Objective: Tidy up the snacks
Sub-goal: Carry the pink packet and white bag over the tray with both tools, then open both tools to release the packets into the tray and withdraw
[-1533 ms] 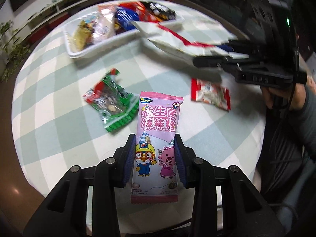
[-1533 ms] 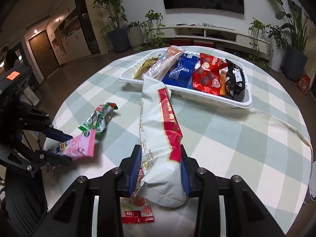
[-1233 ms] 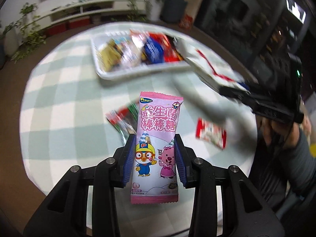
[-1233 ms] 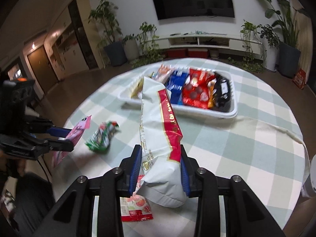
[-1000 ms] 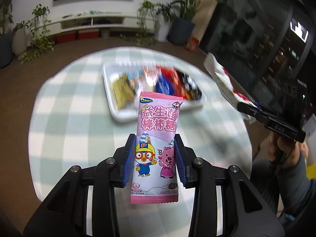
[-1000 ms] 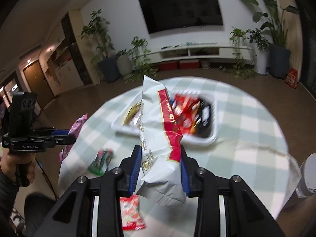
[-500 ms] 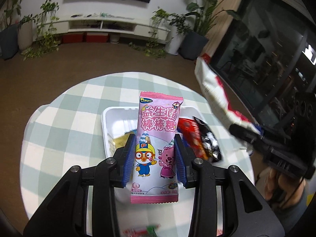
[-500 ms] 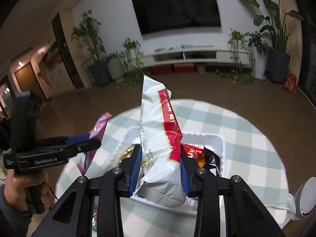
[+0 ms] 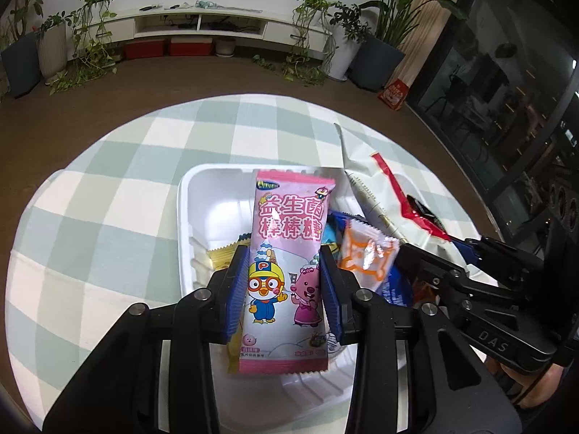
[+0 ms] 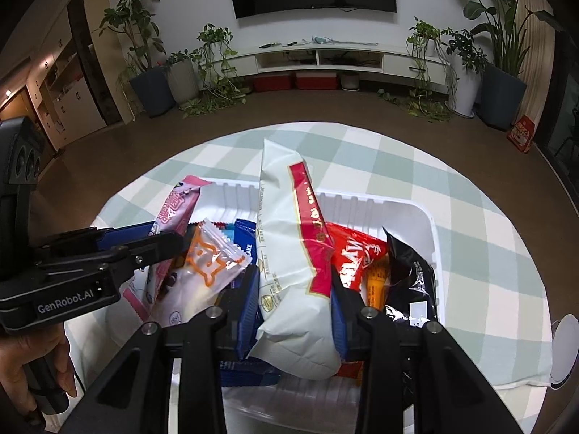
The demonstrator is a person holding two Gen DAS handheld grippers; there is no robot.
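Snacks fill the right half of a white tray at frame centre. Left gripper clamps a pink packet, right gripper a white bag; both hang over the tray, not yet released.

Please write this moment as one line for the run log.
left gripper: shut on pink candy pack | right gripper: shut on white snack bag | both above white tray | nothing released yet
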